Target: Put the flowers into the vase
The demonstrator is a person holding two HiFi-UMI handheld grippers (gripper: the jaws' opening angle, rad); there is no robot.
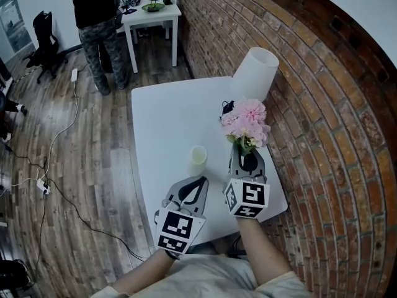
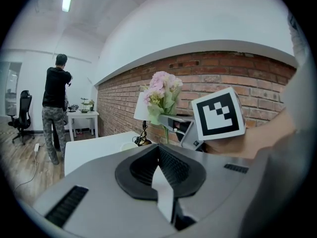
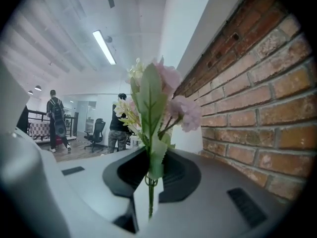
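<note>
Flowers [image 1: 246, 124]: stem clamped in my right claw [image 1: 247, 154], up above the worktop [image 1: 161, 123]. Vase [image 1: 198, 159]: standing flowerless just ahead of my left claw [image 1: 195, 185], closed, empty. Outstanding: insertion.

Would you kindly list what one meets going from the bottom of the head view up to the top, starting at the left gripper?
First the left gripper, then the small pale vase, the pink flowers, the white lampshade, and last the far white table.
</note>
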